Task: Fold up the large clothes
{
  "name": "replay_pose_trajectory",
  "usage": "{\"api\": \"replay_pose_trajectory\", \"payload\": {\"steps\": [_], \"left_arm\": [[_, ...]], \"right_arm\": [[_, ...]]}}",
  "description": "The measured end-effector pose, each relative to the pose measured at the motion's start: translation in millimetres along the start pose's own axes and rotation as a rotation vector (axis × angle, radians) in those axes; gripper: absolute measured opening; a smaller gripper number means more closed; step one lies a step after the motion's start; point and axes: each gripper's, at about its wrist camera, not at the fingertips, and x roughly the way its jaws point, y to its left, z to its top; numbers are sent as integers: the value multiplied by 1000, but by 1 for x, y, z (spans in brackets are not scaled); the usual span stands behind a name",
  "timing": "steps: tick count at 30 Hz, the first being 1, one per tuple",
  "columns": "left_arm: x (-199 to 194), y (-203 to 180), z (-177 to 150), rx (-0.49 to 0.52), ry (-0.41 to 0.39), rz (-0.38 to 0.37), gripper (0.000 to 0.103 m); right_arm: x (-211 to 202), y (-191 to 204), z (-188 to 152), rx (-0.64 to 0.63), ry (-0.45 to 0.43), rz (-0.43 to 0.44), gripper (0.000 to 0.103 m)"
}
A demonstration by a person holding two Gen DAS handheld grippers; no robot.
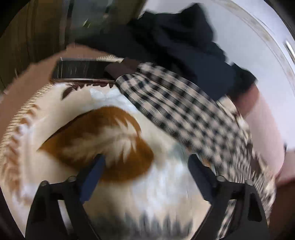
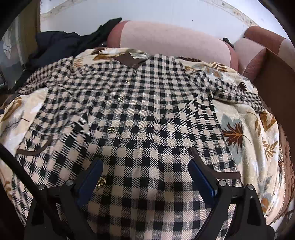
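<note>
1. A sofa with a pink back cushion (image 2: 166,37) stands against a white wall (image 2: 129,13). A cream blanket with brown leaves (image 2: 245,129) covers the seat.
2. The big checked coat (image 2: 147,114) lies spread flat on the blanket, front side up, with its gold buttons (image 2: 110,130) done up and its brown collar (image 2: 131,61) at the far end. One sleeve (image 2: 46,77) sticks out to the far left and the other sleeve (image 2: 239,92) to the right. I think no fold has been made yet, so nearly all the folding is still to do.
3. A dark pile of clothes (image 2: 60,44) waits at the far left, still unfolded.
4. The right gripper (image 2: 145,177) hovers over the near part of the coat, spread wide and pinching nothing.
5. The left gripper (image 1: 147,171) is over the bare blanket, just left of the coat's sleeve. Its view is blurry. It is spread wide with nothing in it.
</note>
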Motion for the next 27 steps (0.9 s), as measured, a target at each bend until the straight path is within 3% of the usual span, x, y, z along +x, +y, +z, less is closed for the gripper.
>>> {"api": "replay_pose_trajectory", "payload": {"steps": [3, 6, 9, 11, 12, 13, 15, 18, 22, 27], "left_arm": [[33, 17, 29, -123, 27, -39, 84], [45, 22, 50, -208, -18, -68, 84], [56, 20, 68, -210, -25, -66, 80], [62, 21, 74, -225, -26, -21, 63], [63, 20, 79, -221, -26, 2, 44], [62, 19, 81, -204, -25, 25, 7], [59, 23, 88, -182, 0, 24, 1], [37, 28, 102, -194, -54, 64, 1], [-5, 28, 127, -157, -205, 273, 0], [-31, 12, 124, -73, -220, 233, 0]], "right_arm": [[11, 0, 1, -3, 21, -20, 96], [19, -2, 4, -2, 36, -37, 96], [26, -4, 7, -1, 47, -52, 96], [32, -3, 9, -5, 60, -65, 96], [34, -3, 9, -6, 64, -68, 96], [36, -2, 8, -6, 70, -71, 96], [38, -2, 8, -8, 72, -73, 96], [35, -1, 9, -23, 58, -76, 96], [31, -7, 9, -14, 42, -78, 96], [30, -15, 11, -5, 22, -65, 96]]}}
